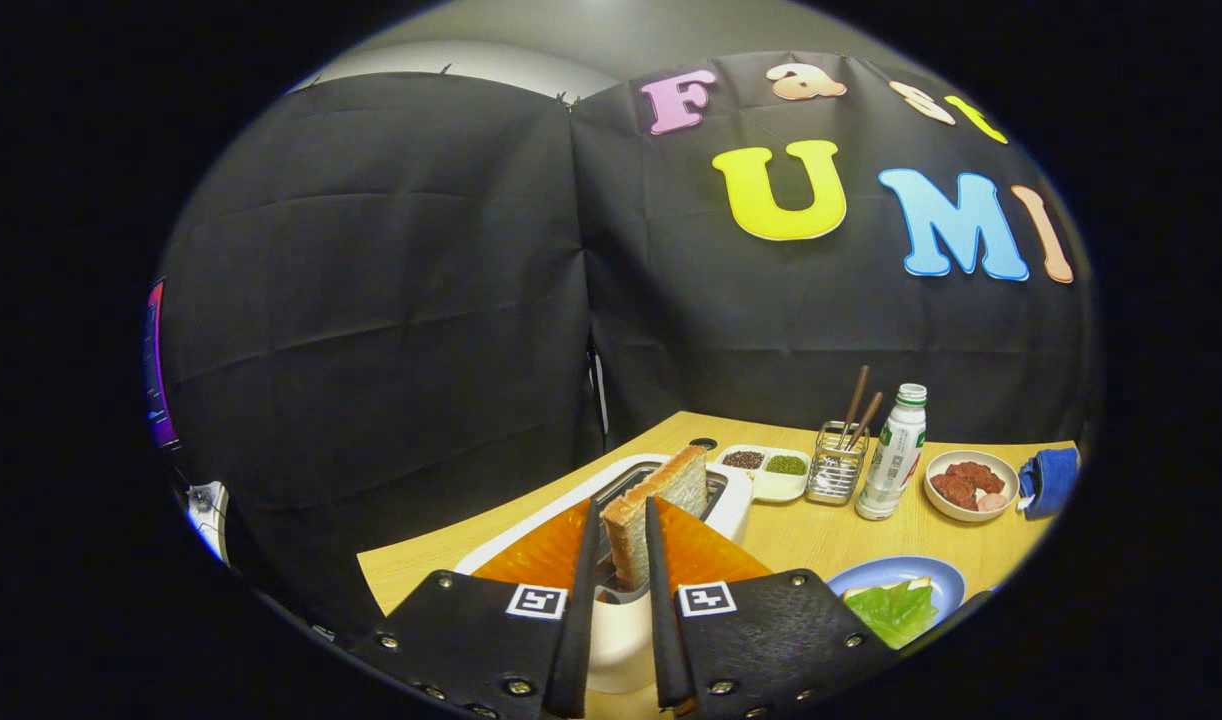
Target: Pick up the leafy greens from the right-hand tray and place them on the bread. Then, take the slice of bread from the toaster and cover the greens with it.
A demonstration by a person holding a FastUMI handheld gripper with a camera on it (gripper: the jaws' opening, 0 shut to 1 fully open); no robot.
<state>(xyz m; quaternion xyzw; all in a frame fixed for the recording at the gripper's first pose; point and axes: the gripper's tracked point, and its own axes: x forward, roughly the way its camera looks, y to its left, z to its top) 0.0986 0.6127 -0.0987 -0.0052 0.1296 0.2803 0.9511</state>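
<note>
A slice of bread [661,500] stands upright between my fingers, over the slot of the white toaster [736,505]. My gripper [622,512] is shut on this slice, one finger pressing on each flat side. Whether the slice's lower edge is still inside the slot is hard to tell. To the right of the fingers, a blue plate [876,572] holds another slice of bread with the leafy greens [899,608] lying on top of it.
Beyond the toaster on the wooden table [811,540] are a white divided dish of beans [768,466], a wire holder with chopsticks [837,468], a white bottle [894,455], a bowl of red food [969,485] and a blue cloth [1051,478].
</note>
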